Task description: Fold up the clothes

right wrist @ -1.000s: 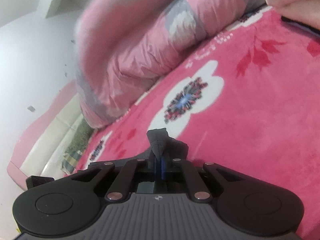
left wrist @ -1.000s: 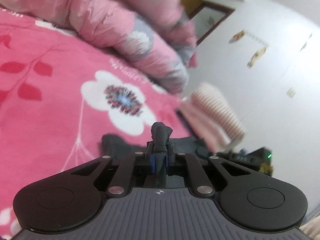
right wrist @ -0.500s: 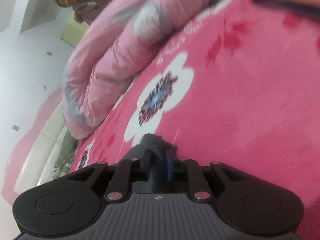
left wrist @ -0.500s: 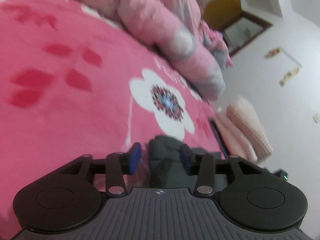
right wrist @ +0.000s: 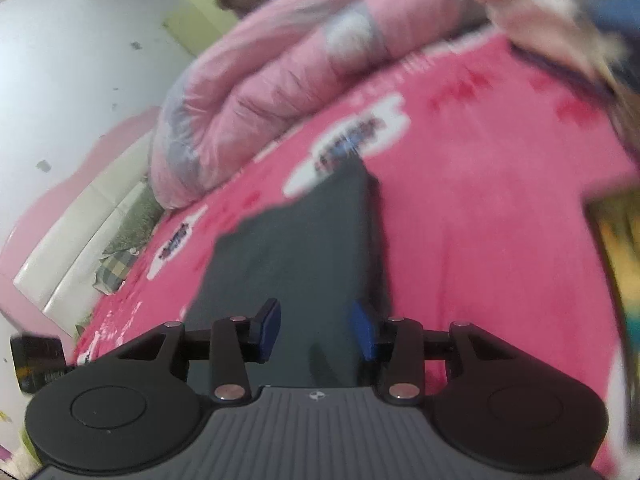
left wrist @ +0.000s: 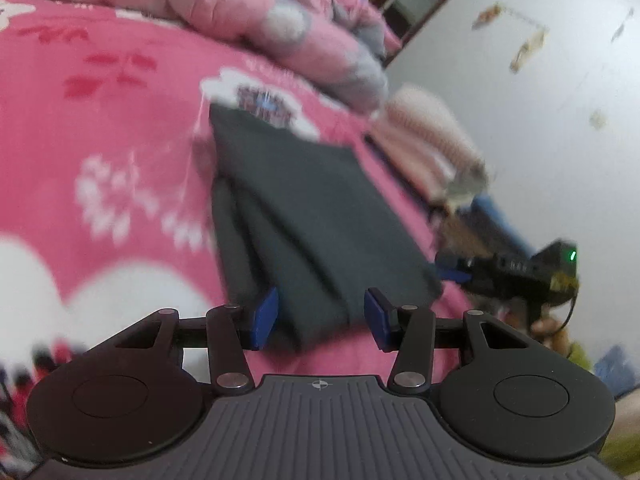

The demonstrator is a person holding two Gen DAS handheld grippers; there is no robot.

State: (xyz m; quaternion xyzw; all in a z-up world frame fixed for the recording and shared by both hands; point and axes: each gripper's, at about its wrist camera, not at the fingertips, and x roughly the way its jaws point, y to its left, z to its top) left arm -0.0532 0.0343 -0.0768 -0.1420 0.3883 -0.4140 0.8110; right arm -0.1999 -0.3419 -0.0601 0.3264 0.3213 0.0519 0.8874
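A dark grey garment (left wrist: 316, 216) lies folded in layers on the pink flowered blanket (left wrist: 100, 152). My left gripper (left wrist: 320, 320) stands open over the garment's near end, its blue pads apart and clear of the cloth. In the right wrist view the same grey garment (right wrist: 296, 256) stretches away from me across the blanket (right wrist: 480, 220). My right gripper (right wrist: 314, 334) hovers at its near edge with the jaws opening and the pads not pressing on the cloth.
A rolled pink quilt (left wrist: 248, 12) (right wrist: 272, 88) lies along the far side of the bed. Folded pale pink clothes (left wrist: 432, 140) sit at the bed's edge, beside a black device with a green light (left wrist: 532, 272). A white and pink headboard (right wrist: 80, 224) is at left.
Both grippers held a pinch of grey cloth a second ago. They have let it go, opened and pulled back, and the garment now lies spread flat on the blanket.
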